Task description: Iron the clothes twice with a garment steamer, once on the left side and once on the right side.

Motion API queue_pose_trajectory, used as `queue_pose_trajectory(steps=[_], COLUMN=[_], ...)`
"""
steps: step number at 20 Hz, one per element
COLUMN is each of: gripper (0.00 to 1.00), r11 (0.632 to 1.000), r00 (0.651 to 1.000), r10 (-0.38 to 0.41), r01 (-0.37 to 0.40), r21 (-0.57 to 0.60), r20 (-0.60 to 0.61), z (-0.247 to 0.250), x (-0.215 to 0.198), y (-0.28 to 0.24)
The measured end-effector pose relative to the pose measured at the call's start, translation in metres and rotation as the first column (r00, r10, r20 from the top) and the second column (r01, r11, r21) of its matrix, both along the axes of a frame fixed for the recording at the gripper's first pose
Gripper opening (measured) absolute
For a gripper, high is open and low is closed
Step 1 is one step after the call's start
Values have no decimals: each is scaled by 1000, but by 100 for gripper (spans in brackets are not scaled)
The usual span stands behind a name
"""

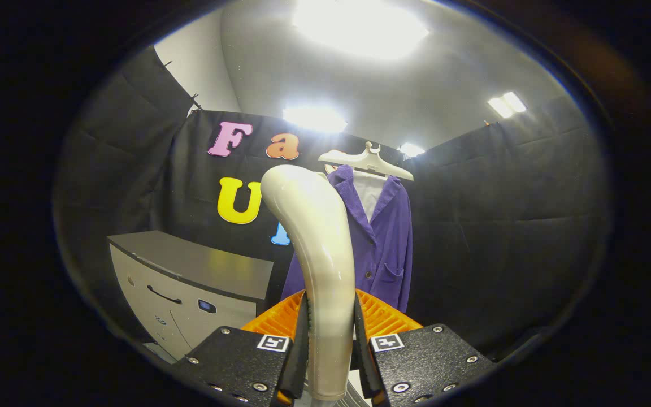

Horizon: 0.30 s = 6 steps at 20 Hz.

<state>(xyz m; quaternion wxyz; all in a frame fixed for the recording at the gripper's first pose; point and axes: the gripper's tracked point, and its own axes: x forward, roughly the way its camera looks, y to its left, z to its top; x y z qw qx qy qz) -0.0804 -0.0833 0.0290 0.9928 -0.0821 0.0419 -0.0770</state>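
Note:
My gripper (330, 339) is shut on the cream-white handle of the garment steamer (317, 237), which rises upright between the fingers and curves at its top. Both pads press on the handle's sides. Beyond the steamer hangs a purple jacket (385, 243) with a white lining, on a white hanger (368, 161) against the booth's back wall. The steamer handle hides the jacket's left half. The steamer's head stands some way short of the jacket.
A grey-topped white cabinet (190, 282) with a handle and a small panel stands to the left of the jacket. Black cloth walls close the booth at left, back and right. Bright ceiling lights are overhead.

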Motion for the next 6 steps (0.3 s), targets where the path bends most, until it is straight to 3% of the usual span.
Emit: queue_pose_trajectory(steps=[6], gripper=[38], r11=[1000], r00=[1000], r10=[-8], r01=[8], r21=[6], r20=[9], z=[2], x=[-1], y=[-7])
